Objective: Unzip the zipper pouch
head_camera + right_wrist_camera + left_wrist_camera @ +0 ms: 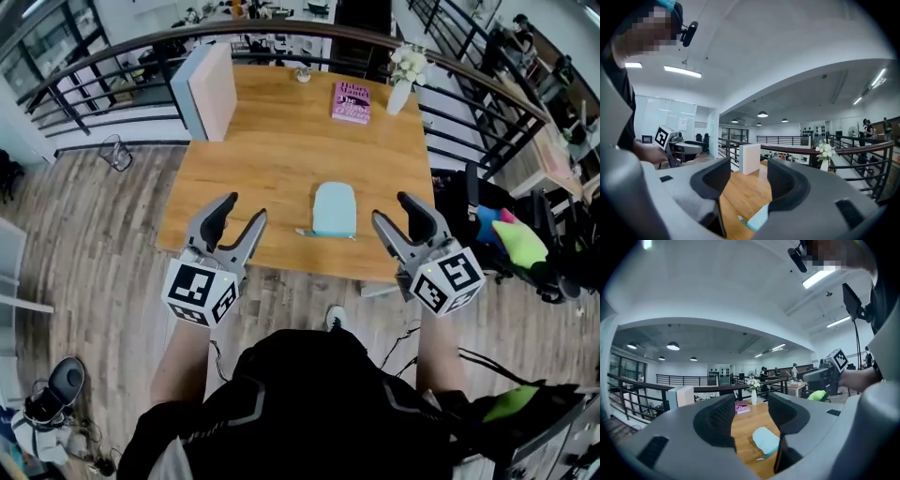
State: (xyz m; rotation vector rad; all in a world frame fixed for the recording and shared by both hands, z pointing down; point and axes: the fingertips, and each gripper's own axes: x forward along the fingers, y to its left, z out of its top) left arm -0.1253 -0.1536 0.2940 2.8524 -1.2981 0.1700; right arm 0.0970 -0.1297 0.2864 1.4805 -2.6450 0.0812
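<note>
A light blue zipper pouch (335,208) lies flat near the front edge of the wooden table (272,159), its zipper pull sticking out at its near left corner. My left gripper (241,217) hovers open at the table's front left, apart from the pouch. My right gripper (397,214) hangs open just right of the pouch, with nothing between its fingers. In the left gripper view the pouch (766,439) shows low between the open jaws of that gripper (751,416). In the right gripper view only the pouch's corner (757,219) shows below the gripper (746,180).
A pink book (352,102) and a white vase of flowers (406,75) stand at the table's far right. A pale upright box (206,91) sits at the far left corner. A black railing (112,70) curves behind the table. A chair with bright fabric (518,242) stands to the right.
</note>
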